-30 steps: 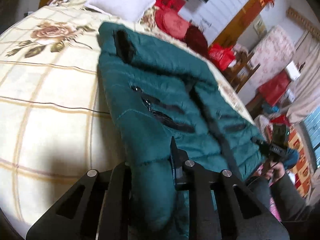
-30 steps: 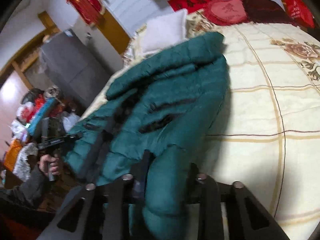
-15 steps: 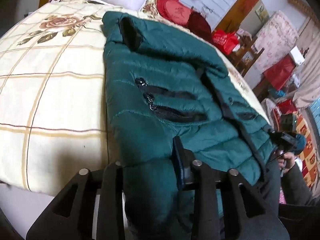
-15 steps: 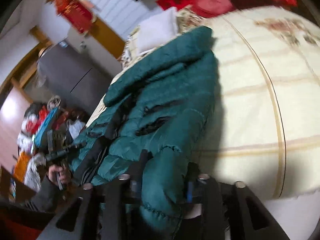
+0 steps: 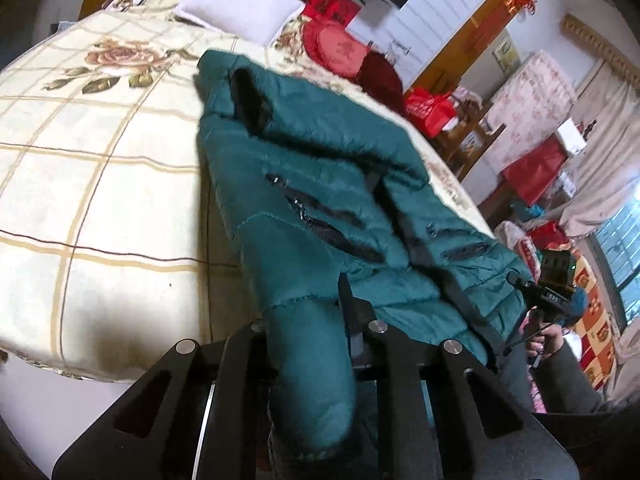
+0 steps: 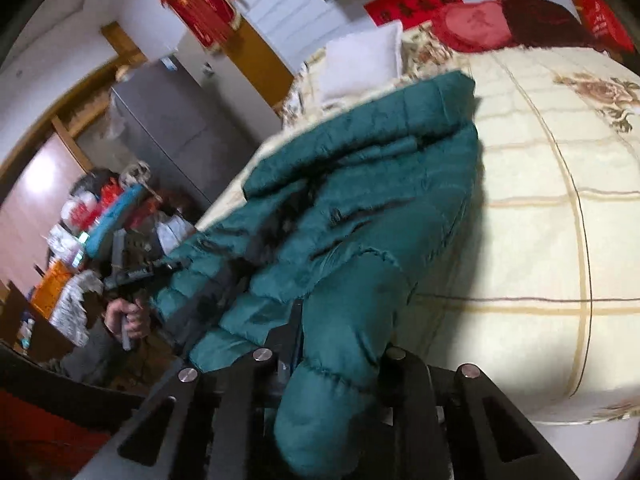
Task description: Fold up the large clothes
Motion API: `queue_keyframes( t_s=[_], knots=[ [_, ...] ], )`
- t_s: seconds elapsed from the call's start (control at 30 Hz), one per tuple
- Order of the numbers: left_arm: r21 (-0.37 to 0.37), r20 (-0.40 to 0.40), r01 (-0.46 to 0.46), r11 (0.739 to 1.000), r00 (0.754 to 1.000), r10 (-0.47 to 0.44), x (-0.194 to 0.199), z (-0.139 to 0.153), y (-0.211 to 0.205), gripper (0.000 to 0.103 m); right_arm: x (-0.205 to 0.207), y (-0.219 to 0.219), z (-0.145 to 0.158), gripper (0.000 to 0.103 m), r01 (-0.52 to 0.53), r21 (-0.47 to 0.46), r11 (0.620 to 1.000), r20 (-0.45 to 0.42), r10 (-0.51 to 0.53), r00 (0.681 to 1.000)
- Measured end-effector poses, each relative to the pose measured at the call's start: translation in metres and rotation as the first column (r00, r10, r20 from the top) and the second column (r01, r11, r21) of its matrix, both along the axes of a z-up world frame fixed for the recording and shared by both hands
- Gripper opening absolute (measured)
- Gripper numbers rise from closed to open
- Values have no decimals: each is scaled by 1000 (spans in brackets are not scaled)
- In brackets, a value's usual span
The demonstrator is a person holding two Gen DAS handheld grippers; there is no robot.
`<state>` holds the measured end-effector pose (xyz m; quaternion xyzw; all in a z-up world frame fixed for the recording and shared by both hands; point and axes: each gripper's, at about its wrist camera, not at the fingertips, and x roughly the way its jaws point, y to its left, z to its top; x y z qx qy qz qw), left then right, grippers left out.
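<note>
A dark green puffer jacket (image 5: 320, 184) lies lengthwise on a cream floral bedspread (image 5: 100, 184), hood end toward the pillows, black zips and pockets facing up. My left gripper (image 5: 308, 320) is shut on a bunched fold at the jacket's near hem. In the right wrist view the same jacket (image 6: 380, 184) stretches away, and my right gripper (image 6: 340, 332) is shut on another bunched part of the near hem. Each wrist view shows the other gripper (image 5: 548, 292) (image 6: 136, 272) in a hand at the jacket's far corner, off the bed edge.
A white pillow (image 5: 240, 4) and red cushions (image 5: 336, 48) lie at the head of the bed. A grey cabinet (image 6: 172, 128) and cluttered furniture (image 5: 532, 168) stand beside the bed. The bed's near edge (image 5: 60, 368) drops off just ahead of my grippers.
Both grippers have stayed shut on the jacket hem. The views dipped toward the bed edge half a second ago and have risen again; the jacket looks drawn slightly toward the foot of the bed.
</note>
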<state>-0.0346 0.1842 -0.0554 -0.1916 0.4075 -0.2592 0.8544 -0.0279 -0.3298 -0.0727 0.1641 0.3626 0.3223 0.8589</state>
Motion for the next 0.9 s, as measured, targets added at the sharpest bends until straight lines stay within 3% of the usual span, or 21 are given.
queue_keyframes(
  t_s=[0.27, 0.5, 0.67, 0.77, 0.9],
  knots=[
    [-224, 43, -48, 973, 997, 59, -28, 28, 26, 14, -39, -26, 34, 19, 39, 207, 977, 116, -64, 991],
    [-252, 105, -77, 965, 989, 106, -11, 56, 31, 14, -46, -22, 61, 18, 32, 253, 967, 190, -82, 978],
    [-185, 156, -113, 976, 977, 143, 17, 82, 24, 14, -18, -17, 78, 18, 94, 245, 965, 219, -150, 964],
    [-49, 220, -169, 984, 960, 175, 32, 93, 9, 14, 0, -17, 90, 18, 156, 200, 967, 234, -202, 951],
    [89, 268, -224, 970, 944, 194, 50, 93, -12, 14, 25, -7, 97, 18, 252, 133, 959, 237, -278, 931]
  ],
)
